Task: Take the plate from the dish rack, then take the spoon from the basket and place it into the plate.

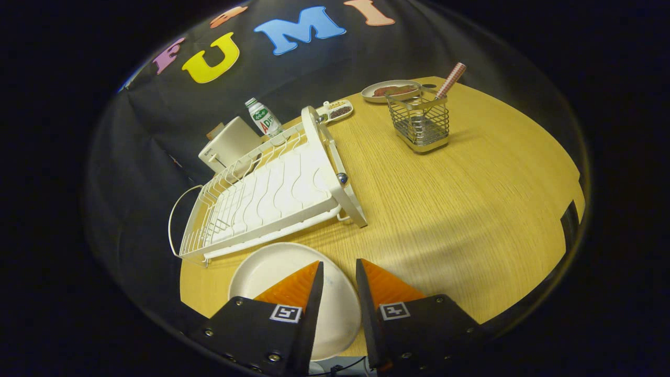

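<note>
White plate, round and shallow, bare inside, lies flat on the worktop under and between the jaws; its far rim shows just ahead of the left fingertip. Gripper jaws released, a narrow gap between them, nothing grasped; the plate's right edge sits in that gap.

Beyond the plate, ahead and left of the jaws: cream wire dish rack, no dishes in it, tilted across the worktop's left edge. Past the rack, a pale box and a small bottle with a green-and-white label. A little tray with dark bits just beyond the rack's far corner.

Far ahead and right of the jaws: wire basket, upright, metal. Spoon stands in it, checked handle leaning out to the right; bowl hidden low in the basket. Behind the basket, a dish with brown food.
</note>
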{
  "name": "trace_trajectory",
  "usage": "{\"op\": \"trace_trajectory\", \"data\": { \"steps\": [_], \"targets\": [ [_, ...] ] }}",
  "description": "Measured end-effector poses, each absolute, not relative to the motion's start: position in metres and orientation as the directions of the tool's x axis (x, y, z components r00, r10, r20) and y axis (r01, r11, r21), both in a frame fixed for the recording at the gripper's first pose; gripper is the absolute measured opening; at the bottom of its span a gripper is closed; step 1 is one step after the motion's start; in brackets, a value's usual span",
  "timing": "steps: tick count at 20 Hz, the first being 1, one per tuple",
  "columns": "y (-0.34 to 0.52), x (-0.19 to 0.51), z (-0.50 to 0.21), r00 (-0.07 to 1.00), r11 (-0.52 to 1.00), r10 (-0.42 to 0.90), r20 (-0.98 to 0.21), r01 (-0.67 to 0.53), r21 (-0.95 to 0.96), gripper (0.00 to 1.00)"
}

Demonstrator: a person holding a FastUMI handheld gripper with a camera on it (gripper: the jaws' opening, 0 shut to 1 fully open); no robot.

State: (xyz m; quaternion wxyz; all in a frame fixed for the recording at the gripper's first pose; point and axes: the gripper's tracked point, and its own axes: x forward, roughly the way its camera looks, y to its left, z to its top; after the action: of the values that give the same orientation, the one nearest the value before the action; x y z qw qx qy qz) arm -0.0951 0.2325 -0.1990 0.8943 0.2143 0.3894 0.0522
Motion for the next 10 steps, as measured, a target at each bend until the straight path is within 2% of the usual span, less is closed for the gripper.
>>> {"op": "trace_trajectory", "data": {
  "steps": [10],
  "targets": [
    [0.249, -0.097, -0.186, 0.696, 0.912, 0.279, -0.661, 0.023, 0.409, 0.4]
  ]
}}
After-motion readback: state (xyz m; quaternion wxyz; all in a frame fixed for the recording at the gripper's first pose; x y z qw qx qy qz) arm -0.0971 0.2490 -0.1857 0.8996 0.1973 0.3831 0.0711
